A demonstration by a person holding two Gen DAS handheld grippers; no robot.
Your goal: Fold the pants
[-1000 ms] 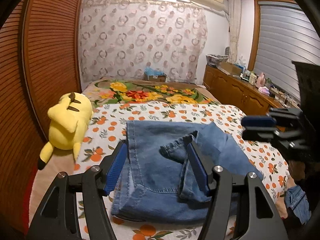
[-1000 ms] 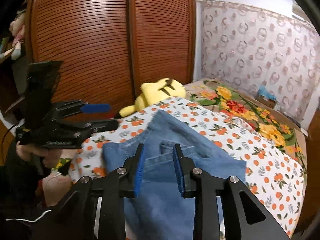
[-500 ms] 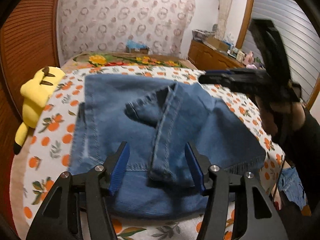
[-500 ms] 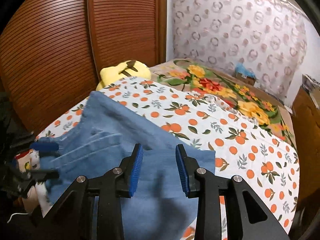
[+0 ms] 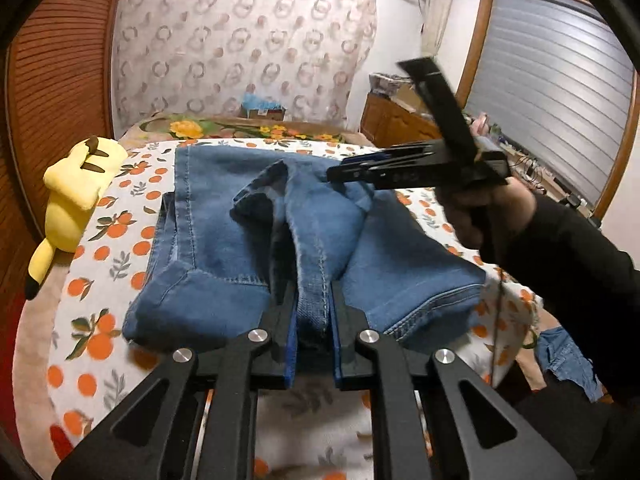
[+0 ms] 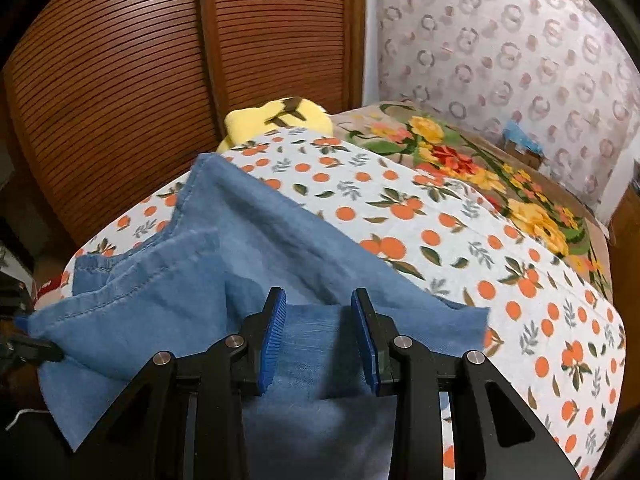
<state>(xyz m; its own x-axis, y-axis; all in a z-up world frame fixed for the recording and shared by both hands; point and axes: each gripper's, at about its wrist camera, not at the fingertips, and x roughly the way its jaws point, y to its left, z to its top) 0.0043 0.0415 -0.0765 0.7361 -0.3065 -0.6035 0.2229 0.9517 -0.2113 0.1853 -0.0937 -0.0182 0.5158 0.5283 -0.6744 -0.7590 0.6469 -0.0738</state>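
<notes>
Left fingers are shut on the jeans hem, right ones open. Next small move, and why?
Probably close the right gripper on the denim between its fingers. The left gripper already pinches a ridge of the jeans, which lie half folded on the orange-print sheet. With both sides held, the layer could be lifted and carried over evenly.

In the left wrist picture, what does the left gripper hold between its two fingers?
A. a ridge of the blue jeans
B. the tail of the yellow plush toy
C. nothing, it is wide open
A: the left gripper has its blue pads pressed on a raised fold of the jeans.
</notes>
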